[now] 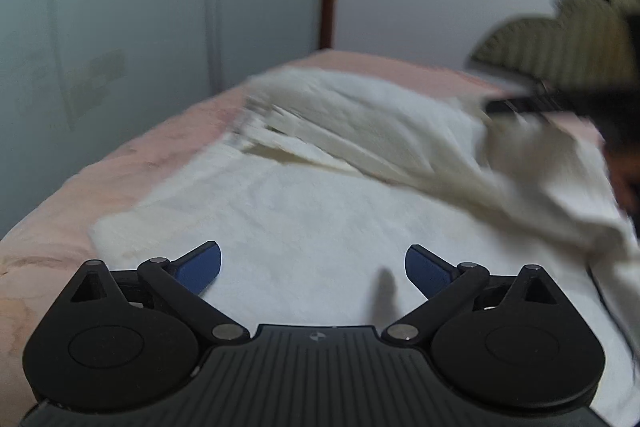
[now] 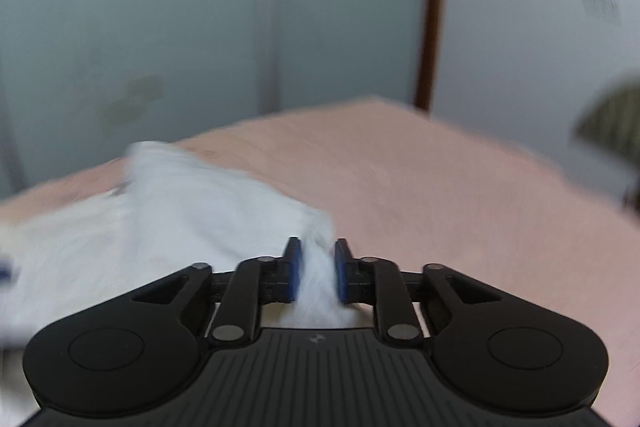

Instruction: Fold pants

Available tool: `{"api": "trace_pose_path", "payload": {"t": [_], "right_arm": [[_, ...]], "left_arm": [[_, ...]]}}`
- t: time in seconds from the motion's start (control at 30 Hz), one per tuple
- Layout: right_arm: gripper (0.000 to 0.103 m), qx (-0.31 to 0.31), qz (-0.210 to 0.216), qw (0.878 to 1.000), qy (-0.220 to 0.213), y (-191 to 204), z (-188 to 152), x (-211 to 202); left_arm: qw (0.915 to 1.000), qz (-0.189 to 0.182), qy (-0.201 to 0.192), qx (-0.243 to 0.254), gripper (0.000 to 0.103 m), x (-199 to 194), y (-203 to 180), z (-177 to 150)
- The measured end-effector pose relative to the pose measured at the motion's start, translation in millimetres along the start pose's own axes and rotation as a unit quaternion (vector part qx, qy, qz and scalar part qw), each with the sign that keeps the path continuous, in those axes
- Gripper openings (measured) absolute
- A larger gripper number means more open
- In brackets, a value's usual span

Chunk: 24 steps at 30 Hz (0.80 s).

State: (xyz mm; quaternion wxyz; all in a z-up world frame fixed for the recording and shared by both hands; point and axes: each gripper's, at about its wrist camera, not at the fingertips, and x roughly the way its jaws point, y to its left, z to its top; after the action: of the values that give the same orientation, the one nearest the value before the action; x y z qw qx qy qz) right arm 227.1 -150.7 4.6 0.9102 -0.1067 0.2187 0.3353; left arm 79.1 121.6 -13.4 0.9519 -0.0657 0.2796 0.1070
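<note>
Pants point(image 1: 304, 211), white and soft, lie across the pink bed point(image 2: 440, 187), one part lifted and draping limply near its far edge. The right gripper point(image 2: 317, 273) has its jaws pinched on a bunched fold of the cloth; the left gripper point(image 1: 313, 269) hovers with jaws wide, holding nothing. The fabric looks light and floppy, so hems or waistband corners seem the best holds.

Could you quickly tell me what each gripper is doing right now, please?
Left gripper: open, empty, above the white pants.
Right gripper: closed on a bunched edge of the pants.
</note>
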Motion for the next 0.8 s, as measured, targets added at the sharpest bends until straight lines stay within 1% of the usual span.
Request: {"api": "trace_pose_path", "payload": {"t": [0.03, 0.07, 0.1, 0.13, 0.2, 0.23, 0.27, 0.33, 0.37, 0.4, 0.43, 0.47, 0.5, 0.53, 0.6, 0.63, 0.67, 0.7, 0.73, 0.77, 0.8], "right_arm": [[0.013, -0.028, 0.008, 1.000, -0.010, 19, -2, -13], [0.007, -0.056, 0.030, 0.998, -0.020, 39, -5, -29], [0.007, -0.079, 0.056, 0.995, -0.024, 58, -10, -40], [0.007, -0.105, 0.075, 0.991, -0.020, 77, -15, -49], [0.007, -0.161, 0.093, 0.983, -0.002, 110, -31, -59], [0.007, -0.164, 0.100, 0.981, 0.001, 116, -35, -62], [0.007, -0.145, 0.101, 0.984, -0.003, 115, -35, -64], [0.007, -0.079, 0.086, 0.993, -0.013, 91, -25, -64], [0.009, -0.038, 0.067, 0.997, -0.022, 72, -17, -62], [0.016, 0.014, 0.050, 0.998, -0.026, 49, -10, -57], [0.025, 0.067, 0.047, 0.997, -0.013, 24, -2, -45], [0.058, 0.126, 0.051, 0.991, 0.006, -3, 2, -29], [0.098, 0.190, 0.062, 0.979, 0.031, -32, 3, -10], [0.103, 0.244, 0.075, 0.966, 0.051, -56, -1, 7], [0.103, 0.334, 0.087, 0.935, 0.085, -91, -14, 36], [0.103, 0.367, 0.098, 0.920, 0.092, -103, -23, 47], [0.102, 0.387, 0.115, 0.910, 0.094, -108, -30, 57], [0.098, 0.397, 0.132, 0.903, 0.101, -109, -35, 67], [0.091, 0.396, 0.136, 0.901, 0.111, -105, -36, 77], [0.064, 0.386, 0.133, 0.905, 0.122, -102, -34, 86], [0.031, 0.373, 0.129, 0.910, 0.127, -92, -31, 94]], "left_arm": [[0.9996, 0.004, -0.009, -0.026, 0.099, -3, 10, 6], [0.9985, 0.006, -0.020, -0.051, 0.099, -8, 20, 12], [0.9968, 0.006, -0.031, -0.073, 0.099, -12, 29, 16], [0.9950, 0.007, -0.041, -0.091, 0.099, -16, 36, 20], [0.9923, 0.008, -0.056, -0.111, 0.100, -22, 46, 24], [0.9921, 0.011, -0.057, -0.111, 0.100, -23, 48, 25], [0.9927, 0.017, -0.054, -0.107, 0.100, -23, 48, 26], [0.9936, 0.019, -0.047, -0.101, 0.100, -25, 46, 26], [0.9941, 0.016, -0.045, -0.097, 0.100, -28, 45, 25], [0.9948, 0.014, -0.042, -0.092, 0.100, -28, 41, 25], [0.9955, 0.012, -0.041, -0.085, 0.100, -28, 39, 24], [0.9959, 0.011, -0.042, -0.079, 0.100, -29, 36, 24], [0.9964, 0.010, -0.042, -0.073, 0.100, -28, 34, 23], [0.9968, 0.009, -0.041, -0.068, 0.100, -27, 33, 22], [0.9975, 0.007, -0.036, -0.060, 0.100, -25, 31, 19], [0.9978, 0.007, -0.034, -0.057, 0.100, -24, 31, 17], [0.9979, 0.008, -0.033, -0.055, 0.100, -23, 31, 16], [0.9980, 0.013, -0.032, -0.052, 0.100, -22, 32, 15], [0.9980, 0.017, -0.030, -0.052, 0.100, -20, 32, 15], [0.9979, 0.021, -0.028, -0.054, 0.100, -19, 34, 16], [0.9977, 0.023, -0.025, -0.059, 0.100, -17, 37, 16]]}}
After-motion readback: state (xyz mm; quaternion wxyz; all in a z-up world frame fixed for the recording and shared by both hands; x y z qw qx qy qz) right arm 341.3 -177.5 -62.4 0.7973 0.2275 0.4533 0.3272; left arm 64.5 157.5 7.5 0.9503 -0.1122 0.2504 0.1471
